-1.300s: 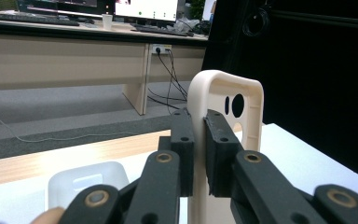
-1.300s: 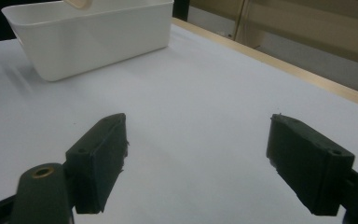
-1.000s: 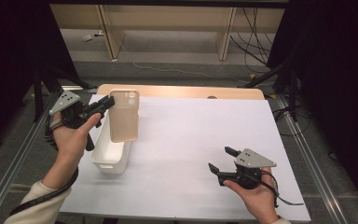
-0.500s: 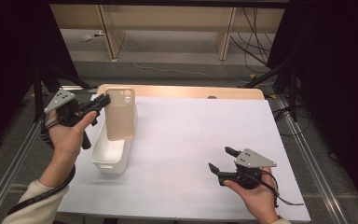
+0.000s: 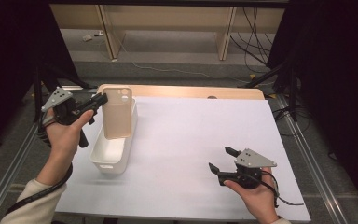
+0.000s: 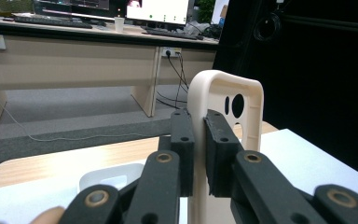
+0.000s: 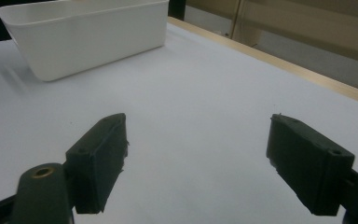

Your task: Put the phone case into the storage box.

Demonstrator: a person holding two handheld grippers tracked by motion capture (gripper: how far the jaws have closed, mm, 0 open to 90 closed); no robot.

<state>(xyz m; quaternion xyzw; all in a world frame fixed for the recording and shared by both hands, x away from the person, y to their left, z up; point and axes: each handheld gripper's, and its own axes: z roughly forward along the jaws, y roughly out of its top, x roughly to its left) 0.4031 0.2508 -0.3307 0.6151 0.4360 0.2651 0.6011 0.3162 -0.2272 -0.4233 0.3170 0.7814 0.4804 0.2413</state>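
Note:
A beige phone case hangs upright above the white bin at the table's left. My left gripper is shut on the case's left edge. In the left gripper view the two black pads pinch the rim of the phone case, whose camera cutouts show at the top. My right gripper rests low over the white table at the front right, its jaws wide apart with nothing between them.
The white bin stands at the left of the white sheet that covers the wooden table. Metal rails run along both table sides. Desks and cables lie on the floor beyond the far edge.
The left hand has drawn a little to the left and toward the person, carrying the phone case with it over the bin. The right gripper has kept still.

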